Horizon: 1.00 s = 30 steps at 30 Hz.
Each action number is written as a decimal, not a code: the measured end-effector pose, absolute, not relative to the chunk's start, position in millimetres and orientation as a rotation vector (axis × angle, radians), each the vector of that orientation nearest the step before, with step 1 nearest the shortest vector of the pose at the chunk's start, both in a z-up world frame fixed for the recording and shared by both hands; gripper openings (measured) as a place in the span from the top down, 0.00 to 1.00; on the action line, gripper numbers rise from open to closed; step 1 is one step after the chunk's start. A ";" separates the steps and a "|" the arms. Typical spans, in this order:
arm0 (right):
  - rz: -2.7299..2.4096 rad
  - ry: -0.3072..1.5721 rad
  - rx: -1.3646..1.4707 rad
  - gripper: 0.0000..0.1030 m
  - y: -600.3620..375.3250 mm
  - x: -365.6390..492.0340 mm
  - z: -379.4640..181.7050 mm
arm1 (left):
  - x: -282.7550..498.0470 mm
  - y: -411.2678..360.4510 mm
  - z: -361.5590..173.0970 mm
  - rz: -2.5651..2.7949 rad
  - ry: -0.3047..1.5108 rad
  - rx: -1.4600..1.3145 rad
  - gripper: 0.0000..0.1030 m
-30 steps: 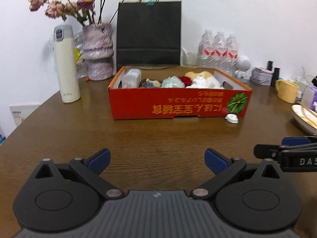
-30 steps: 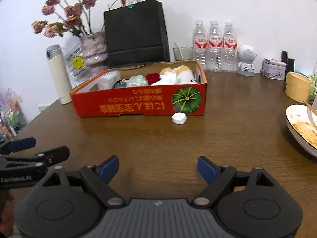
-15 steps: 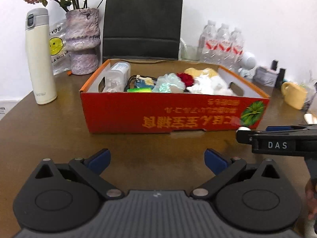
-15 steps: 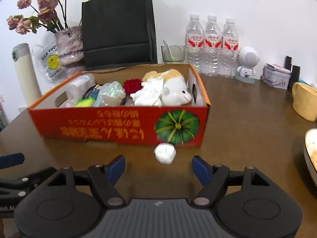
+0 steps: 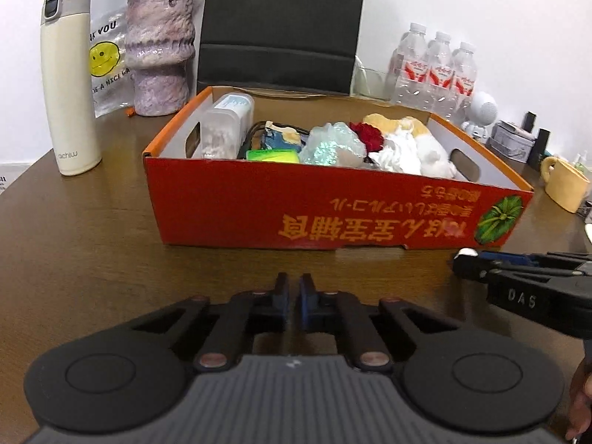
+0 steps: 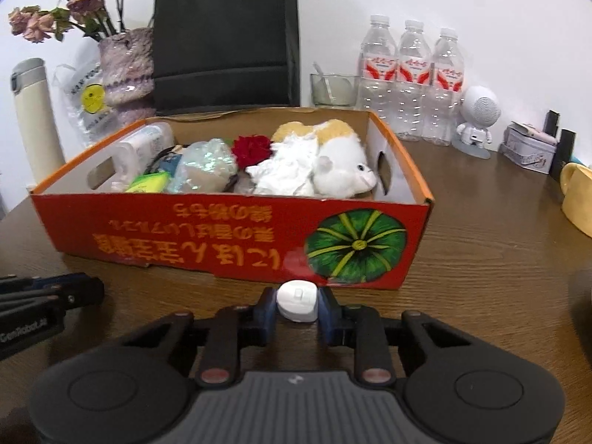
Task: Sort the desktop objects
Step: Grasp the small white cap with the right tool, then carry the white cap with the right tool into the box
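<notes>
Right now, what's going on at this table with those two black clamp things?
A person is tidying the table with a hand-held gripper in each hand. The right gripper has just been closing on a small white object lying in front of the red cardboard box, and its pads now press its sides. The left gripper has shut on nothing. The box already holds a plush toy, crumpled tissue and other bits.

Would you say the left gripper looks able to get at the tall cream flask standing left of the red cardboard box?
Probably yes. The cream flask stands alone on bare table, clear of the red cardboard box, with nothing between it and the left gripper. That gripper is shut and empty, so it would need to open first.
</notes>
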State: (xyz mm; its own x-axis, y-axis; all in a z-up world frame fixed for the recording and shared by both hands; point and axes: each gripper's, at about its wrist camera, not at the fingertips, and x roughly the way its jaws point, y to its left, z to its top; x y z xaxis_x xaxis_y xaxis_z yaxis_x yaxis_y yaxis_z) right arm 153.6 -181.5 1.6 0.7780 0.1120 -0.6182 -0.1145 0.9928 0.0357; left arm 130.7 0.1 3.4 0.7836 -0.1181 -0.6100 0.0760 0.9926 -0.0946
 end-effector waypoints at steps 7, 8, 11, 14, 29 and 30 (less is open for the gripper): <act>0.200 0.634 0.017 0.78 -169.8 102.0 18.1 | 92.0 0.6 18.2 -0.100 0.632 -0.071 0.96; 0.216 0.630 0.017 0.78 -168.1 90.4 20.6 | 83.1 0.9 19.1 -0.098 0.631 -0.070 0.96; 0.252 0.620 0.028 0.78 -166.2 55.5 25.5 | 52.8 2.0 21.4 -0.093 0.627 -0.080 0.96; 0.278 0.607 0.028 0.78 -166.2 22.6 31.6 | 15.1 -1.0 22.2 -0.108 0.619 -0.061 0.96; 0.312 0.438 0.034 0.78 -169.2 -82.2 62.6 | -91.1 -21.2 56.2 -0.143 0.444 -0.031 0.96; 0.309 0.429 0.035 0.78 -169.9 -81.9 65.0 | -88.8 -21.4 57.2 -0.144 0.442 -0.028 0.96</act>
State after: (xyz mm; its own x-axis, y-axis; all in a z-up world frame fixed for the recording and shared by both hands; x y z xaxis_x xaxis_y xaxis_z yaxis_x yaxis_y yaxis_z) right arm -81.9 -169.9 65.0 0.8636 0.3022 -0.4035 -0.2874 0.9527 0.0984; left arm -88.8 -21.4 57.2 0.8937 -0.1448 -0.4245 0.1327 0.9894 -0.0582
